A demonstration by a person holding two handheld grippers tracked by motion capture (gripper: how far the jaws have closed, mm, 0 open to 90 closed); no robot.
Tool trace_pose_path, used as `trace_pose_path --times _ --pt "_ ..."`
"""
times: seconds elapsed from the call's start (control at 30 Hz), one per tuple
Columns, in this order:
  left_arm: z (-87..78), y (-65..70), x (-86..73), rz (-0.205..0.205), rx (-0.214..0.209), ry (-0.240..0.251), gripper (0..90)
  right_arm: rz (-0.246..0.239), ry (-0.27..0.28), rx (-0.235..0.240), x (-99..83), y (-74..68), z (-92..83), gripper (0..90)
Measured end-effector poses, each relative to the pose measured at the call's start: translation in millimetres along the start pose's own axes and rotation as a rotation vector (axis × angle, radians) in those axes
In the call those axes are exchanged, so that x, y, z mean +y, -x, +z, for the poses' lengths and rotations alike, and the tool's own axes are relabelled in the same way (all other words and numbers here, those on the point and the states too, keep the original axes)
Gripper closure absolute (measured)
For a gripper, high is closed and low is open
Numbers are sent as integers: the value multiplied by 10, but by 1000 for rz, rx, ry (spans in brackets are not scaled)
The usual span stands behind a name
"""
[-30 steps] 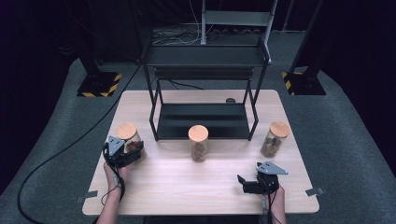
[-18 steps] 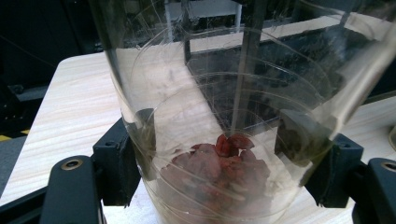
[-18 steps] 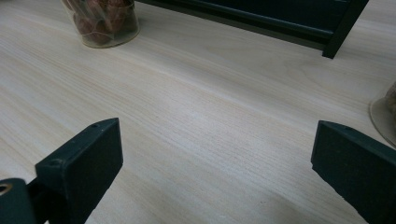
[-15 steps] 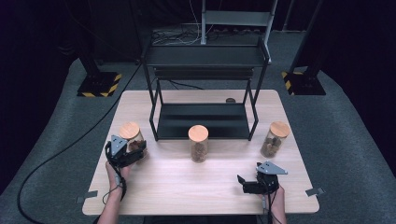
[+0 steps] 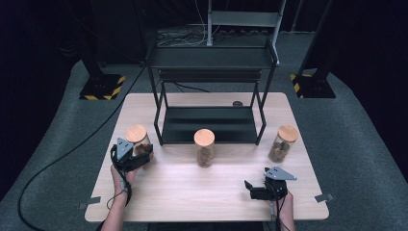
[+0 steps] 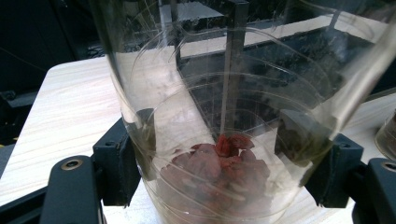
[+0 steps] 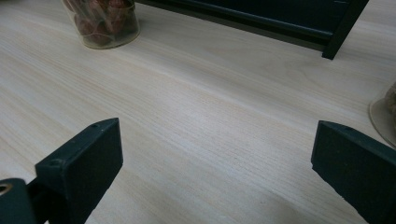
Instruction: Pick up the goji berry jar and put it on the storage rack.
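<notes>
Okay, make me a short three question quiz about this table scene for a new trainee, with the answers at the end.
1. True or false: the left claw is shut on the left jar.
2. How many cork-lidded jars stand on the table? A) two B) three C) four
3. What lies between the jaws of the right claw?

Key: 1. True, its pads press the glass on both sides. 2. B, counting the middle jar and the right jar. 3. Nothing; they stand open over bare wood.
</notes>
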State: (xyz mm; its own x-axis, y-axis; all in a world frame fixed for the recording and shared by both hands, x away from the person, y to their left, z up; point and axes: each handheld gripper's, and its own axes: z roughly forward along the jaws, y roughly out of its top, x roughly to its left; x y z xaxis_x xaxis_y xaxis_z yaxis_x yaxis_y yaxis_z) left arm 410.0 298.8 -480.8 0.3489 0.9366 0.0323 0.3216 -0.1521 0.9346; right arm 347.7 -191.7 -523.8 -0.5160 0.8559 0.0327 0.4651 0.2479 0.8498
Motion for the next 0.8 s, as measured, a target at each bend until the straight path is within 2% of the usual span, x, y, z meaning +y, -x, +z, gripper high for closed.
trace_pose_path --times 0.8 --pt "56 73 49 11 -23 1 247 0 -2 2 1 1 2 13"
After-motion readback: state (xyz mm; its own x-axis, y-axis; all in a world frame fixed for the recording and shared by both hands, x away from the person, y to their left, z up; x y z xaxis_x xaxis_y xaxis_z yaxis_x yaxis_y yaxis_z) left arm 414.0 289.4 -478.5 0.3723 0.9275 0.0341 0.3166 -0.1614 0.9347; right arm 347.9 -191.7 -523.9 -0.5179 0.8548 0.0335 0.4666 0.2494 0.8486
